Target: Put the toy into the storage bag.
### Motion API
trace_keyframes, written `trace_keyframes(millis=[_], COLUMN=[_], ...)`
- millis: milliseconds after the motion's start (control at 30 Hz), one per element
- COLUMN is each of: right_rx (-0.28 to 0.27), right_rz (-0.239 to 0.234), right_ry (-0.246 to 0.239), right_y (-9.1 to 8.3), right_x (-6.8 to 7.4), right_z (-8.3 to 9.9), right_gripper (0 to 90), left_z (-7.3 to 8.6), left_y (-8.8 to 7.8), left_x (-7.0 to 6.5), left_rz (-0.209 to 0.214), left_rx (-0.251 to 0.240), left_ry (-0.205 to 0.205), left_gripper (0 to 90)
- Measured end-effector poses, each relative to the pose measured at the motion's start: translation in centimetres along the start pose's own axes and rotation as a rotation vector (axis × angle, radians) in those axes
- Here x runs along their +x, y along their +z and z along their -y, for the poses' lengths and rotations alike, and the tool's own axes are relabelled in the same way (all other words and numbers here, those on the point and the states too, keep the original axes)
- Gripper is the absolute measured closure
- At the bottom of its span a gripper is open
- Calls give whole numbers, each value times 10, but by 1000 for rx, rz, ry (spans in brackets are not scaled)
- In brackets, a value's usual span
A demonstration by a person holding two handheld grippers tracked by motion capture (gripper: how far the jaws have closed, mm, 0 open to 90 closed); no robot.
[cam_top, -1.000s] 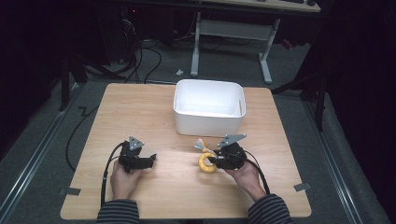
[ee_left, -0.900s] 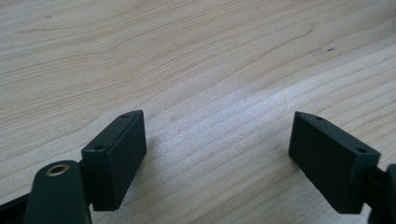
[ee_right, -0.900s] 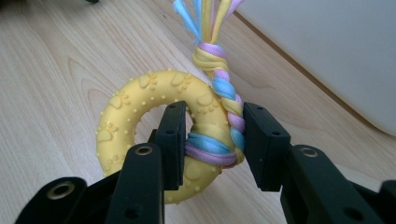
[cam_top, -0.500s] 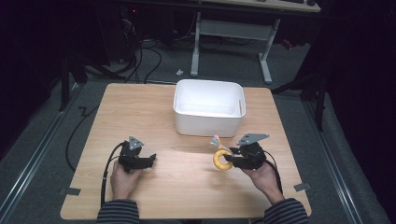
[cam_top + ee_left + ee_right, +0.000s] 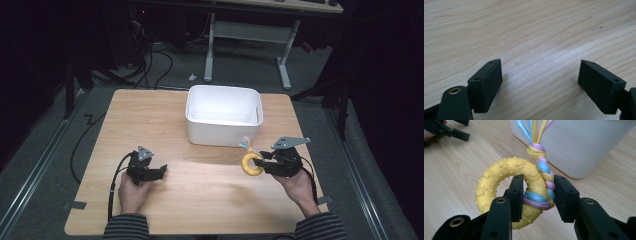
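Observation:
A yellow ring toy [image 5: 499,187] with paw prints and a braided pastel rope [image 5: 541,165] is clamped in my right gripper [image 5: 537,196], whose jaws are shut on the rope-wrapped part of the ring. In the high view the ring toy [image 5: 250,164] hangs at the right gripper [image 5: 265,162], just off the front right corner of the white bin [image 5: 224,115]. My left gripper [image 5: 159,171] rests low over the bare wood at the front left, jaws wide apart with nothing between them [image 5: 539,82].
The white bin's wall [image 5: 584,147] rises close behind the toy in the right gripper view. The wooden table [image 5: 150,120] ends near the person's arms. Cables and desk legs [image 5: 285,70] lie on the floor beyond the table.
The right gripper has carried the ring toy to the right and slightly away from the person, to beside the bin's front right corner. The left gripper has stayed put.

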State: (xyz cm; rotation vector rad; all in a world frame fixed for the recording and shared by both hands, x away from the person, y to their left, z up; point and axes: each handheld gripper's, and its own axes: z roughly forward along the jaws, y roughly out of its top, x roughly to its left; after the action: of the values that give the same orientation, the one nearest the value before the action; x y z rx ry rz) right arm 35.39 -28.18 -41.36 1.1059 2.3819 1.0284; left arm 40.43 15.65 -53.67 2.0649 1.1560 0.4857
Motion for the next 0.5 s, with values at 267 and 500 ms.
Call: trace_keyframes(millis=[267,500], right_rx=[-23,-62], right_rz=[-10,-13], right_ry=[9,28], right_y=[-13,-28], right_x=[-3,-12], right_z=[-9,-21], right_gripper=[623,623], left_z=[0,0], left_y=[0,0], left_x=[0,0], left_rz=[-1,-1], left_rx=[0,0], left_ry=[0,0], left_gripper=[199,199])
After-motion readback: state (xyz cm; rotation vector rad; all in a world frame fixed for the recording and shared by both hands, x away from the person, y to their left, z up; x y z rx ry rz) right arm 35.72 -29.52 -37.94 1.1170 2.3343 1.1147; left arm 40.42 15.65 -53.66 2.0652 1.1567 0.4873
